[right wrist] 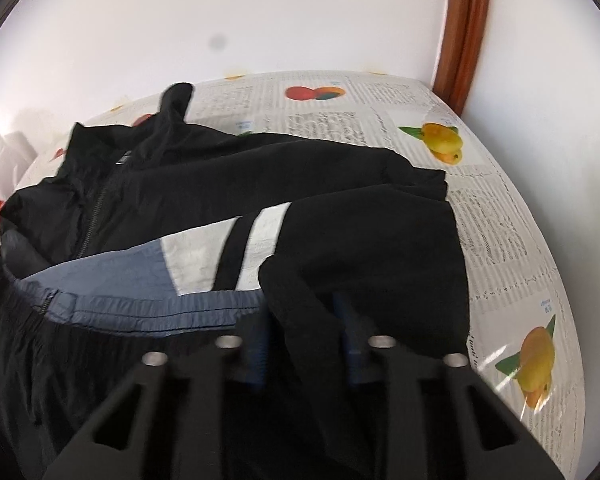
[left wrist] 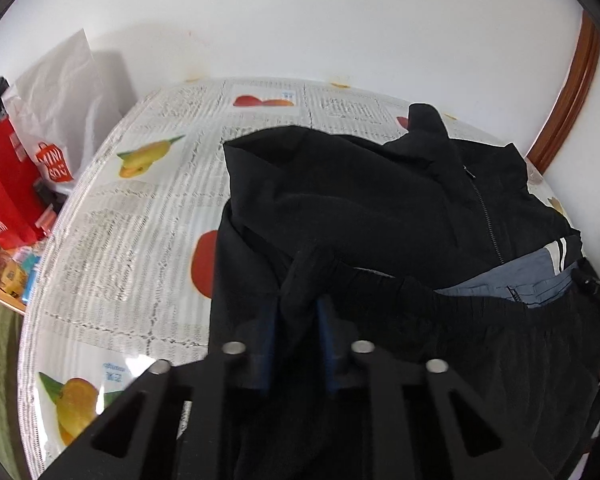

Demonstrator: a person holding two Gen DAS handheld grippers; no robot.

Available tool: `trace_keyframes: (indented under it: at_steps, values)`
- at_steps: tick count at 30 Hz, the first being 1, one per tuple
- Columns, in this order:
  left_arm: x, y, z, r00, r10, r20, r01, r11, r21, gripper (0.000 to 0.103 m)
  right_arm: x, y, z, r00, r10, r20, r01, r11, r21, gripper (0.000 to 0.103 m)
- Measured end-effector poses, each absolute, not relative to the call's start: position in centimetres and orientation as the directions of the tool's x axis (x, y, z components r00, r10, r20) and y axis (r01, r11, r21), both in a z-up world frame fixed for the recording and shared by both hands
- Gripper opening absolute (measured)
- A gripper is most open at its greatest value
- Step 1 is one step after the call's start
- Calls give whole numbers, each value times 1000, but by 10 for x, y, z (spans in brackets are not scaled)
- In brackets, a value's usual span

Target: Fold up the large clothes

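In the left wrist view, the left gripper points forward over the table, its blue pads clamped on a bunched fold of the black jacket, which spreads ahead and to its right. Far to its left, a white bag carries a red "UNIQLO" logo.

In the right wrist view, the right gripper likewise pinches the black jacket; the zipper lies ahead-left.

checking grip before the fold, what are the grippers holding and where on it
Both hold the black jacket by its bottom hem: left gripper pinches the left corner, right gripper the right corner.
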State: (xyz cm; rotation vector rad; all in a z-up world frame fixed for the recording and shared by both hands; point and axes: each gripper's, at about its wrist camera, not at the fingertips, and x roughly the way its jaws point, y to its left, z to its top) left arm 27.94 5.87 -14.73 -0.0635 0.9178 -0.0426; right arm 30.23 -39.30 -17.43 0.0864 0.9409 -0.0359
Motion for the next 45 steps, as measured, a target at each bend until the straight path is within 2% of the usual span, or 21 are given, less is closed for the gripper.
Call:
trace_keyframes:
  at_steps: [7, 11, 20, 25, 37, 41, 43, 45]
  values:
    - [256, 65, -105, 717, -62, -694, -17, 994, -107, 8, 277, -404, -126, 706, 85, -703, 38, 987, 157, 9]
    - [251, 61, -81, 776, -39, -630, -34, 994, -104, 8, 270, -407, -98, 766, 86, -637, 24, 987, 162, 9]
    - [283, 50, -76, 797, -9, -603, -63, 993, -98, 8, 293, -420, -79, 811, 97, -576, 25, 979, 201, 9]
    - [311, 47, -100, 763, 11, -646, -89, 992, -89, 8, 321, -420, -102, 802, 82, -592, 48, 979, 200, 9]
    - [338, 49, -137, 684, 1, -729, -107, 989, -99, 11, 364, -416, -162, 704, 22, -710, 105, 985, 134, 10]
    - [340, 47, -141, 665, 13, -746, -110, 991, -81, 12, 369, -412, -170, 670, -21, -742, 119, 990, 78, 18]
    - [338, 47, -141, 659, 20, -752, -108, 992, -69, 14, 366, -412, -166, 669, -39, -742, 125, 990, 61, 30]
    - [335, 46, -139, 658, 25, -753, -104, 993, -58, 21, 358, -412, -156, 683, -73, -727, 144, 989, 36, 40]
